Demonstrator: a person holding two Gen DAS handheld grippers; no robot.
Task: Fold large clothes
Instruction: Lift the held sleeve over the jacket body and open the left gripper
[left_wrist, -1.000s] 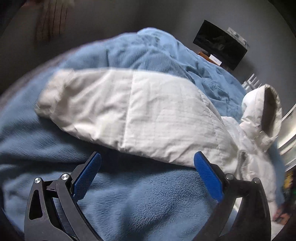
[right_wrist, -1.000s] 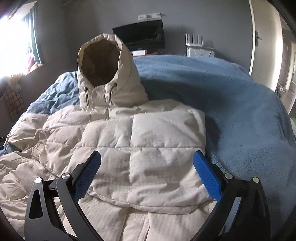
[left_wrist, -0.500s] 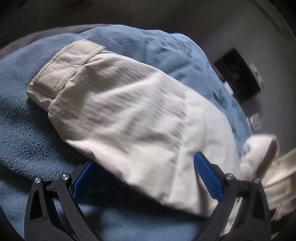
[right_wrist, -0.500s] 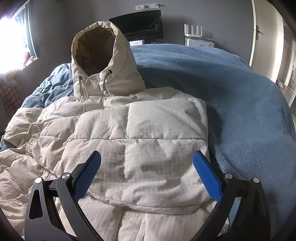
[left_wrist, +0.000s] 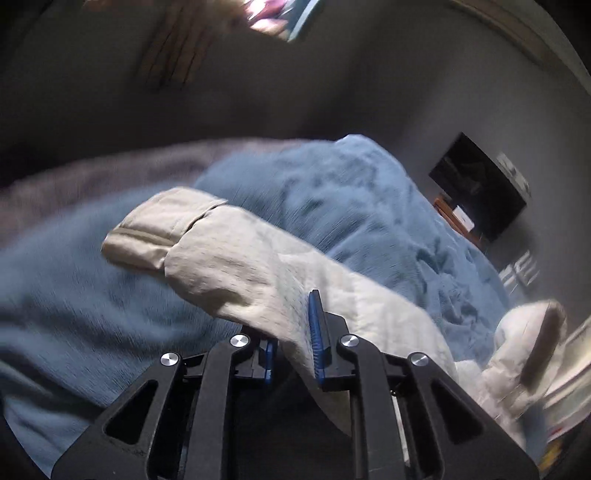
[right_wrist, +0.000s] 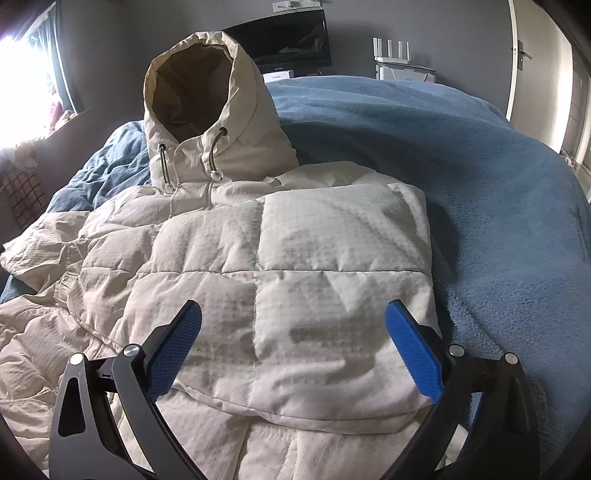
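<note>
Two grippers in view: left gripper (left_wrist: 293, 347) clamped on the cream jacket's sleeve (left_wrist: 236, 266), cuff ahead-left over the blue blanket (left_wrist: 66, 302). Right gripper (right_wrist: 293, 345) wide open, gripping nothing, hovering over the folded jacket (right_wrist: 295, 266), hood (right_wrist: 207, 107) ahead-left.

A hooded puffer jacket (right_wrist: 280, 266) lies spread on a blanket (right_wrist: 461, 177) that covers the bed. Its hood (right_wrist: 207, 110) stands upright at the far end of the jacket, toward the wall, with a television (right_wrist: 291, 40) on that wall behind it. One sleeve (left_wrist: 229, 266) stretches out sideways from the jacket body across the blanket, its cuff (left_wrist: 155, 229) at the far tip. The left gripper (left_wrist: 295, 354) sits at the near edge of that sleeve, its jaws closed on the fabric. The right gripper (right_wrist: 291, 350) hangs over the jacket's folded right side, jaws spread wide, with bare blanket to its right.
</note>
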